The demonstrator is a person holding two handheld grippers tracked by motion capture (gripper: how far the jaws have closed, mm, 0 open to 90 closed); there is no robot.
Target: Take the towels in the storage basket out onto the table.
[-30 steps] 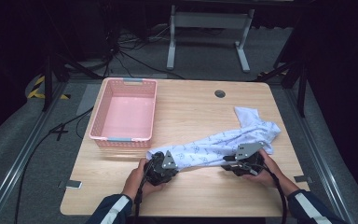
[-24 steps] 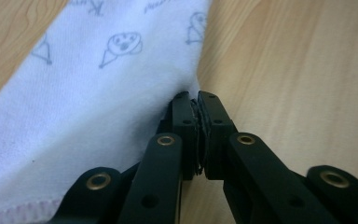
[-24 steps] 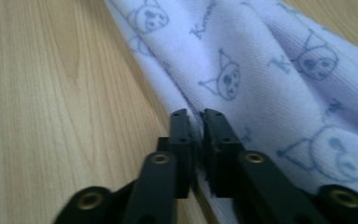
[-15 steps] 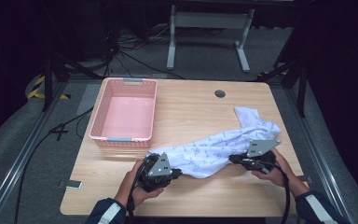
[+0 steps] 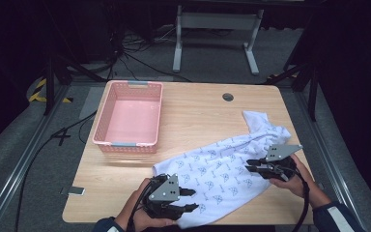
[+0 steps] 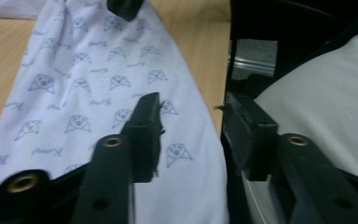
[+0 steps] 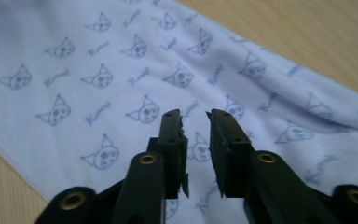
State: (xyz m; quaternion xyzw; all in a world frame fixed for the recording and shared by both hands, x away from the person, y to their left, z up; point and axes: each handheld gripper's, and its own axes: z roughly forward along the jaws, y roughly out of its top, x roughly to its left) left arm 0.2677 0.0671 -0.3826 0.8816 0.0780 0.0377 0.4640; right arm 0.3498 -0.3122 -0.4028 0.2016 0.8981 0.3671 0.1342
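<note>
A white cloth [image 5: 222, 169] printed with small blue cat faces lies spread across the front right of the wooden table [image 5: 198, 106]. My left gripper [image 5: 192, 199] hovers at the cloth's near left end. Its jaws have just been opening and nothing is between them; the left gripper view has the left gripper [image 6: 191, 105] above the cloth [image 6: 98, 84] at its edge. My right gripper [image 5: 248, 166] is over the cloth's right part. Its jaws have also just been opening and stand slightly apart with nothing between them, as the right gripper [image 7: 194, 116] shows above the flat cloth [image 7: 98, 56].
A pink plastic basket [image 5: 101, 121] stands on the table's left side with nothing in it. A round cable hole [image 5: 228, 97] sits near the far edge. A small flat item [image 5: 73, 191] lies at the front left corner. The person's pale clothing [image 6: 331, 107] is close behind the table edge.
Both grippers have let go of the cloth and lifted back a little. The cloth, earlier bunched between them, now lies wider and flatter towards the front edge.
</note>
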